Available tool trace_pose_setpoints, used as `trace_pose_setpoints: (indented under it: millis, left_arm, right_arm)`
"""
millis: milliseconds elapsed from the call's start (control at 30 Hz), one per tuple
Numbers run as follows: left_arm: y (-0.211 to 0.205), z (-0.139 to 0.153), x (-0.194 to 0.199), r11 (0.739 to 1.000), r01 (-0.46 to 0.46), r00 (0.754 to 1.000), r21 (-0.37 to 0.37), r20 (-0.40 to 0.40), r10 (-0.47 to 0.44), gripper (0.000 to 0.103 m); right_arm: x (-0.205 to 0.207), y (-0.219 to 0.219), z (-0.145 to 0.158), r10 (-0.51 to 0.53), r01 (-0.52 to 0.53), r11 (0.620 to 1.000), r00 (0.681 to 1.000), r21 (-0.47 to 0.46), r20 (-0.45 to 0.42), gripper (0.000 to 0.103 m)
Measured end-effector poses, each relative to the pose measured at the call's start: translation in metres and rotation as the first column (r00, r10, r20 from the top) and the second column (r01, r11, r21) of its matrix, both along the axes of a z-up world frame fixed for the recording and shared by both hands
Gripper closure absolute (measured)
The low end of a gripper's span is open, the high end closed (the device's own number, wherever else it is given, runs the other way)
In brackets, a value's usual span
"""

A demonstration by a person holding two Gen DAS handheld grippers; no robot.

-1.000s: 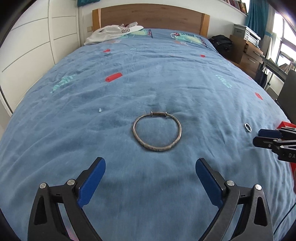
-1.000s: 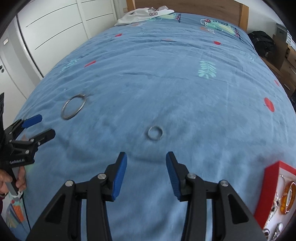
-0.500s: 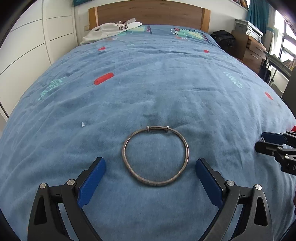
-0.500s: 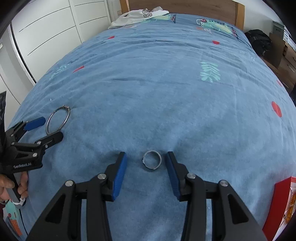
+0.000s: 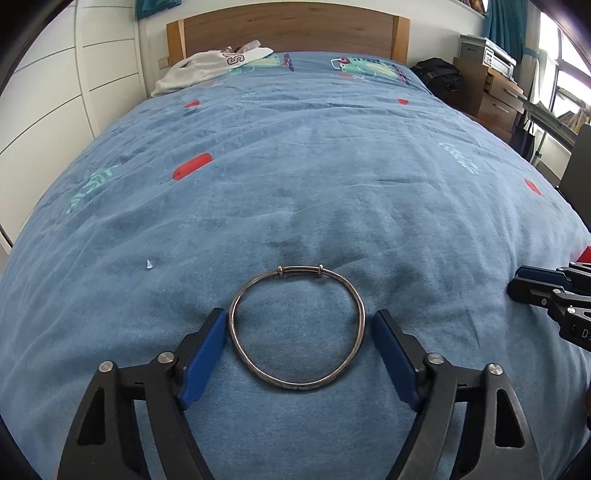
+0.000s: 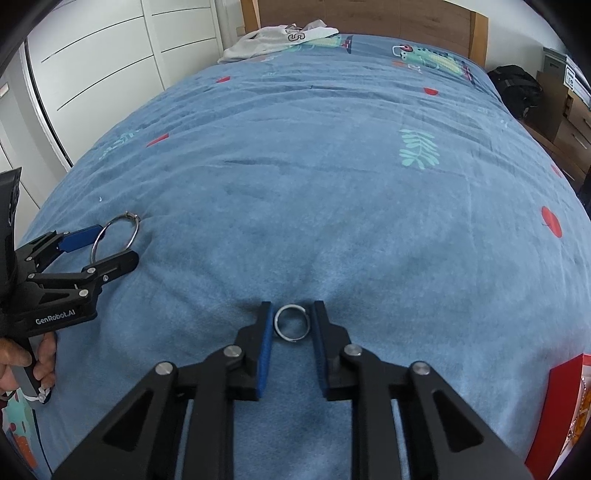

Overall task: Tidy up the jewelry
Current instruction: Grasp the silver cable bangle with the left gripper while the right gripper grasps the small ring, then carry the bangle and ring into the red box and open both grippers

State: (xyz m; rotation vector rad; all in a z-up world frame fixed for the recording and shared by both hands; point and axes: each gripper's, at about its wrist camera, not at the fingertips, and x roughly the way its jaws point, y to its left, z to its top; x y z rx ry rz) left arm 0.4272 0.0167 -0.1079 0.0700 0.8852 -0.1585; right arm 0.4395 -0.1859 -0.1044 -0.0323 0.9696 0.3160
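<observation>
Two pieces are being bracketed at once on the bed. I am holding the left tool open around the bangle, blue pads just outside its rim, so closing should pinch across it. The right tool is sitting open with the ring between its pads, apparently not yet gripped. The red jewelry box is lying right of the right tool, likely the destination.

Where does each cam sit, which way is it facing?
Left wrist: on the left gripper, facing the wooden headboard; its fingers flank the large silver bangle.
Right wrist: on the right gripper, same heading; fingers flank the small silver ring; a hand shows at left.
Shared: blue bedspread, bangle, headboard, each other's gripper.
</observation>
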Motion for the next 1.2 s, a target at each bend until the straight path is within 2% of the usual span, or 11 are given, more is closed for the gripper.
trace_pose_setpoints:
  millis: [67, 467, 700, 900, 1200]
  left_arm:
    - [0.000, 0.000, 0.000, 1.000, 0.001, 1.000, -0.004, 0.001, -0.001, 0.030]
    - [0.001, 0.007, -0.007, 1.000, 0.000, 1.000, -0.020, 0.018, 0.001, 0.031]
    - [-0.012, 0.029, -0.024, 0.998, 0.055, 0.998, -0.026, 0.040, -0.054, 0.031]
    - [-0.045, 0.060, -0.042, 0.993, 0.114, 0.992, -0.033, 0.058, -0.112, 0.031]
    - [-0.134, 0.104, -0.078, 0.963, 0.264, 0.962, -0.048, 0.089, -0.259, 0.031]
  right_arm:
    - [-0.001, 0.000, 0.000, 0.001, -0.001, 1.000, 1.000, -0.002, 0.003, 0.084]
    - [-0.008, -0.004, 0.006, -0.011, 0.011, 1.000, 1.000, 0.018, 0.008, 0.084]
    - [-0.030, -0.013, 0.023, -0.017, 0.015, 0.999, 1.000, 0.046, 0.024, 0.084]
    - [-0.061, -0.043, 0.051, -0.052, 0.049, 0.997, 0.997, 0.062, 0.053, 0.084]
    - [-0.111, -0.119, 0.101, -0.148, 0.143, 0.988, 0.983, 0.053, 0.113, 0.084]
